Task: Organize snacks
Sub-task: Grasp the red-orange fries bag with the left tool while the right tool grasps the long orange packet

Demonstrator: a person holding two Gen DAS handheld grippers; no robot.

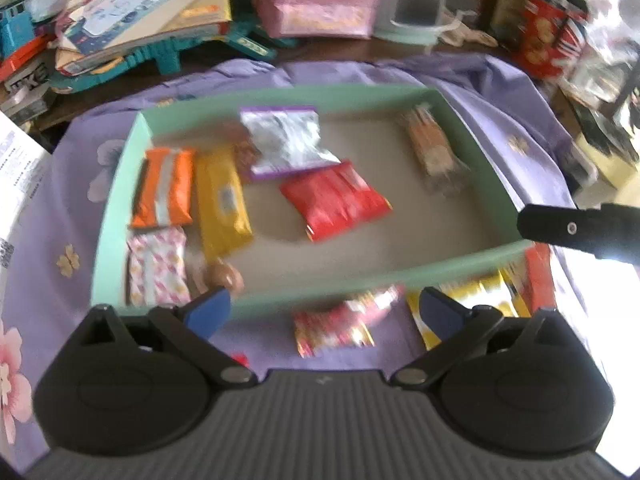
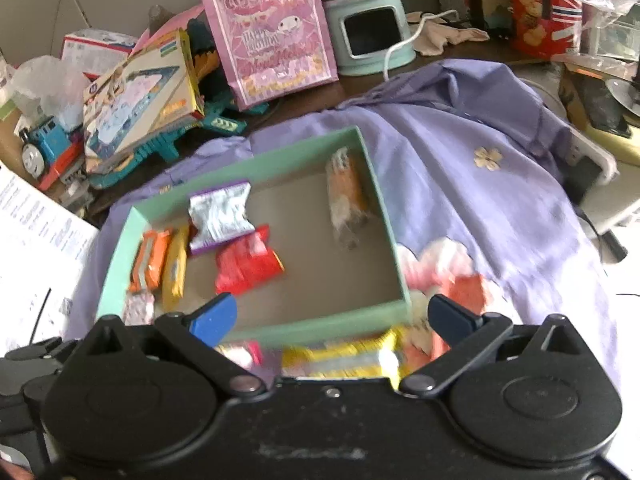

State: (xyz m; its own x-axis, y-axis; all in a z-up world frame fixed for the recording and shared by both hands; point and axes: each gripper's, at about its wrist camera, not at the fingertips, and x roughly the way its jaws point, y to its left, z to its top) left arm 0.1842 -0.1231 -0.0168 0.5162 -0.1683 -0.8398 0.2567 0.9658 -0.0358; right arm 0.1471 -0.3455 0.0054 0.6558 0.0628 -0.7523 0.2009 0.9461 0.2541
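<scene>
A shallow green box (image 1: 320, 290) lies on a purple flowered cloth (image 1: 500, 92). Inside it are an orange packet (image 1: 164, 188), a yellow packet (image 1: 224, 204), a pink-white packet (image 1: 158, 266), a silver-purple packet (image 1: 286, 142), a red packet (image 1: 334, 200) and a clear-wrapped biscuit pack (image 1: 434, 148). Outside the near wall lie a red-pink packet (image 1: 336, 324), a yellow packet (image 1: 476, 296) and an orange-red packet (image 1: 538, 276). My left gripper (image 1: 325, 312) hovers open above the near wall, holding nothing. My right gripper (image 2: 332, 318) is open and empty over the box's near right corner (image 2: 400, 308).
Behind the cloth the table is crowded: a pink gift bag (image 2: 272, 32), a mint appliance (image 2: 372, 28), toy boxes (image 2: 140, 96), a blue toy train (image 2: 44, 148) and a red biscuit tin (image 2: 536, 12). White paper (image 2: 36, 240) lies at the left.
</scene>
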